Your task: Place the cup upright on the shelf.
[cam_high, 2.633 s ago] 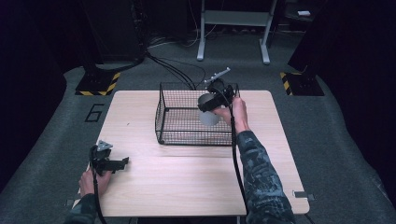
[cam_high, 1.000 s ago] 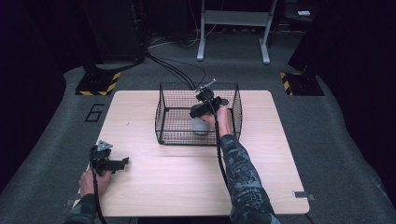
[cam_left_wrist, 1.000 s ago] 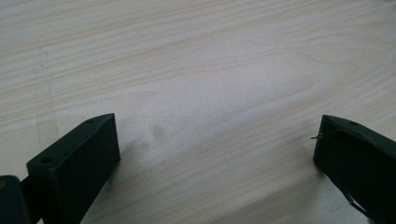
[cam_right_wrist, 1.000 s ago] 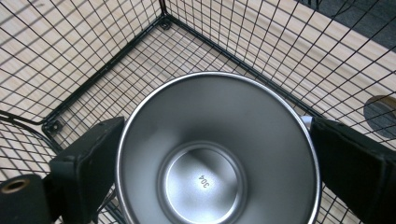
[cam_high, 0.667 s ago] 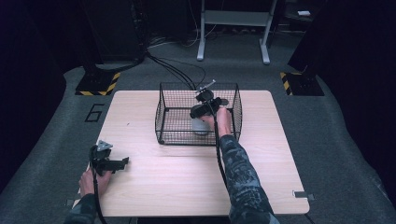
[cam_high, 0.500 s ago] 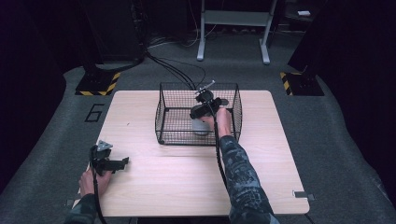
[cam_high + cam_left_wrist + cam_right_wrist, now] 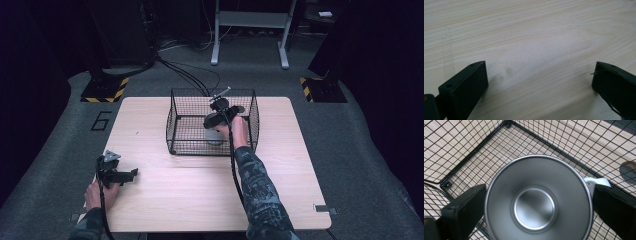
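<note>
- Right claw [image 7: 537,202]: jaws closed against both sides of the steel cup [image 7: 536,202], inside the wire basket [image 7: 186,131].
- Left claw [image 7: 540,82]: jaws wide apart, holding nothing, on the bare surface [image 7: 536,37].
- Cup's lower edge cut off.

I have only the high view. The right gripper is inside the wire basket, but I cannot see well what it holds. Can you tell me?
Observer: In the right gripper view, the right gripper has a jaw on each side of a metal cup, seen from above; its inside is empty.
Operator: Is the cup inside the wire basket?
Observer: Yes, the mesh floor of the wire basket and one corner lie under it. I cannot tell whether it touches the floor.
Operator: And the left gripper?
Observer: The left gripper is open over the bare wooden table, nothing between its jaws.
</note>
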